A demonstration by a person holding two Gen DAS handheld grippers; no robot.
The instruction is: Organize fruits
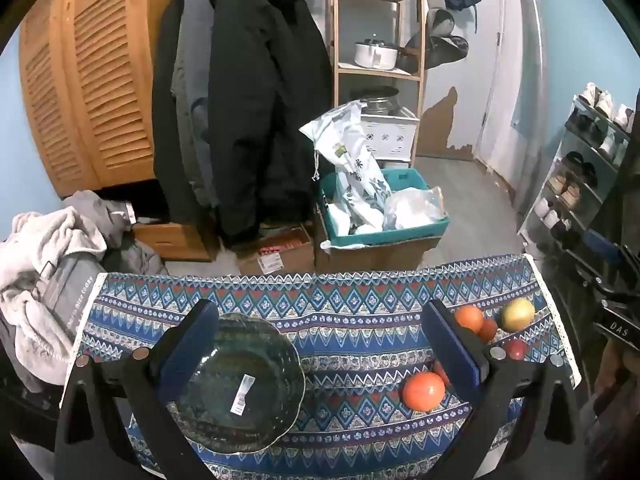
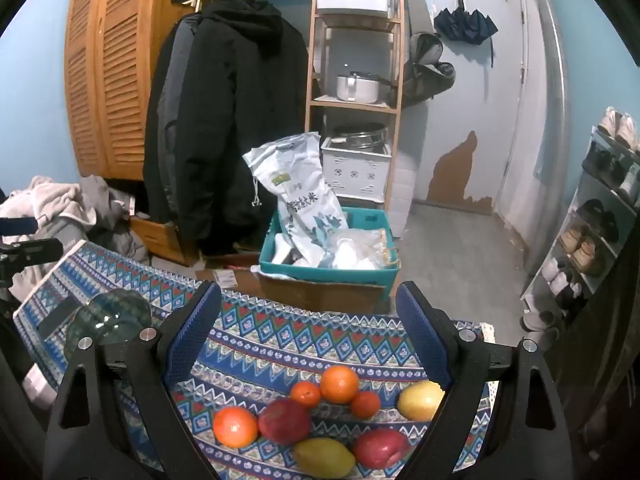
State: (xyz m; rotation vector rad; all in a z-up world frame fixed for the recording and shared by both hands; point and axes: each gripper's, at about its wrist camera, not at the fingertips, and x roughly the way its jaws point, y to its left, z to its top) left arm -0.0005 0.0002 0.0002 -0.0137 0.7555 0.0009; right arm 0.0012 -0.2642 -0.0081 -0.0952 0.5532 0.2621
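Note:
A dark green glass bowl (image 1: 240, 384) sits on the patterned tablecloth (image 1: 352, 300), partly behind the left finger of my left gripper (image 1: 320, 312), which is open and holds nothing. To the right lie an orange (image 1: 424, 391), two more oranges (image 1: 469, 318), a yellow-green fruit (image 1: 518, 314) and a red apple (image 1: 516, 349). My right gripper (image 2: 308, 300) hangs open above the fruit pile: oranges (image 2: 339, 384) (image 2: 235, 426), small tangerines (image 2: 305, 393), red apples (image 2: 284, 421) (image 2: 380, 448) and yellow fruits (image 2: 324, 458) (image 2: 421, 400). The bowl (image 2: 108, 320) lies far left there.
Past the table's far edge stand a teal crate (image 2: 332, 272) stuffed with bags on a cardboard box, hanging dark coats (image 1: 240, 112) and a wooden shelf (image 2: 352, 100) with pots. A shoe rack (image 1: 580, 184) lines the right wall. Crumpled clothes (image 1: 44, 248) pile up at the left.

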